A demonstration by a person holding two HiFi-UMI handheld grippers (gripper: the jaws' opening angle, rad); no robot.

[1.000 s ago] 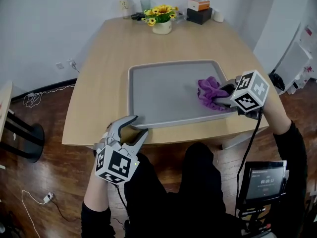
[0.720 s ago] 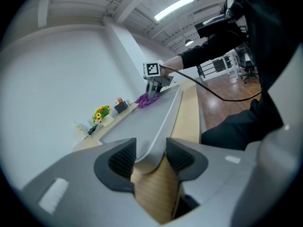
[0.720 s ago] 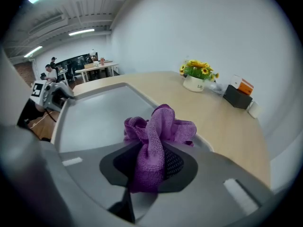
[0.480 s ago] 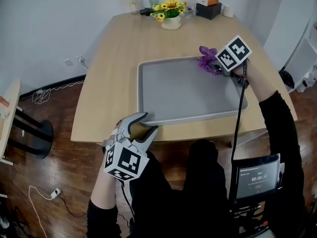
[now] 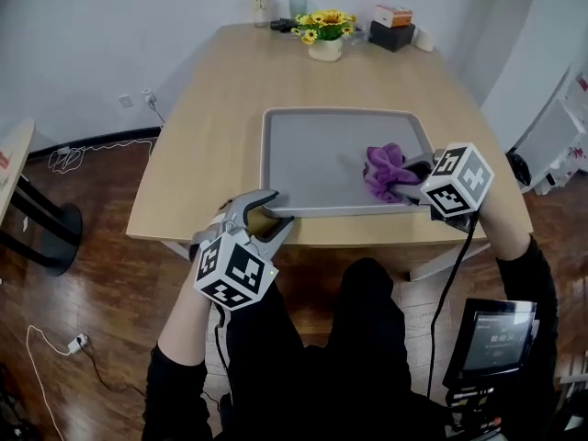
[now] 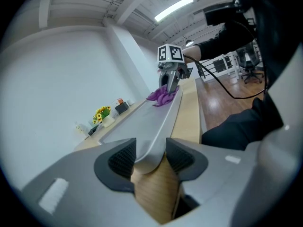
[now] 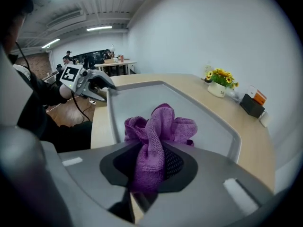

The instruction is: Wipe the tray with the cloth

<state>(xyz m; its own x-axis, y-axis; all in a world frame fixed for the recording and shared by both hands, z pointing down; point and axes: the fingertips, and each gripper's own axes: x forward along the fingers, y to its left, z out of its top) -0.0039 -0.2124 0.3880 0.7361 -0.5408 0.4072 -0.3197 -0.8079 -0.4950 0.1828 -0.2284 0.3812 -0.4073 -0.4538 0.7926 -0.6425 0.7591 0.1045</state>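
Note:
A grey rectangular tray [image 5: 317, 154] lies on the wooden table [image 5: 220, 127]. My left gripper [image 5: 266, 213] is shut on the tray's near left corner; in the left gripper view both pads [image 6: 123, 159] press on the rounded rim [image 6: 150, 152]. A crumpled purple cloth [image 5: 385, 170] rests on the tray's near right part, with my right gripper [image 5: 410, 176] shut on it. Seen from the right gripper view, the cloth [image 7: 158, 126] bunches out between the jaws over the tray floor [image 7: 137, 100]. The left gripper [image 7: 100, 86] shows at the tray's far corner there.
At the table's far edge stand a pot of yellow flowers [image 5: 324, 37], a dark box with an orange one on top [image 5: 393, 28], a bottle [image 5: 260, 5] and a glass [image 5: 298, 6]. A small screen [image 5: 496, 336] hangs at my lower right. Cables lie on the wooden floor [image 5: 55, 347].
My right gripper carried the cloth to the tray's far right corner, then back to its near right part. The left gripper kept its hold on the corner.

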